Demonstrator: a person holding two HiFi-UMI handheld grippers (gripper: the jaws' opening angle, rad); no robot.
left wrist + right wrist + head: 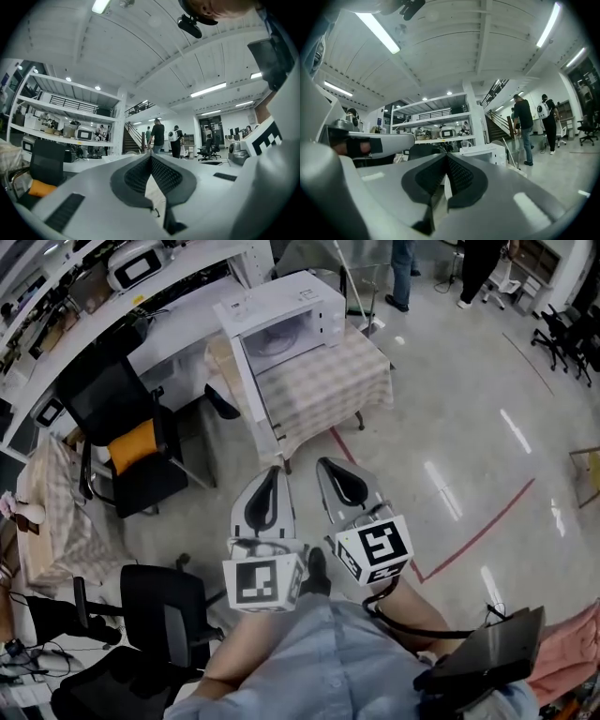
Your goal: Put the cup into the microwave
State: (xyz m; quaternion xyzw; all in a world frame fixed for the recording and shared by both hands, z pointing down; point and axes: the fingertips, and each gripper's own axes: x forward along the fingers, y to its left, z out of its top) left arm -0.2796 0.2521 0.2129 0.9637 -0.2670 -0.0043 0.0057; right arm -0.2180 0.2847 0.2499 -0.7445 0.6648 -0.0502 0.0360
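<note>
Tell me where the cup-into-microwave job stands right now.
Done: the microwave already has its door swung open. In hand: nothing; the left gripper and right gripper are both shut and empty, short of the table. Left: grasp the clear cup, which seems to stand on top of the microwave, and set it inside.

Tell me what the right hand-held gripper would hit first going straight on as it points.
Open floor lies ahead of the right hand-held gripper. Past that, its line runs to the white microwave on the cloth-covered table, probably the first thing met, though depth is unclear.
</note>
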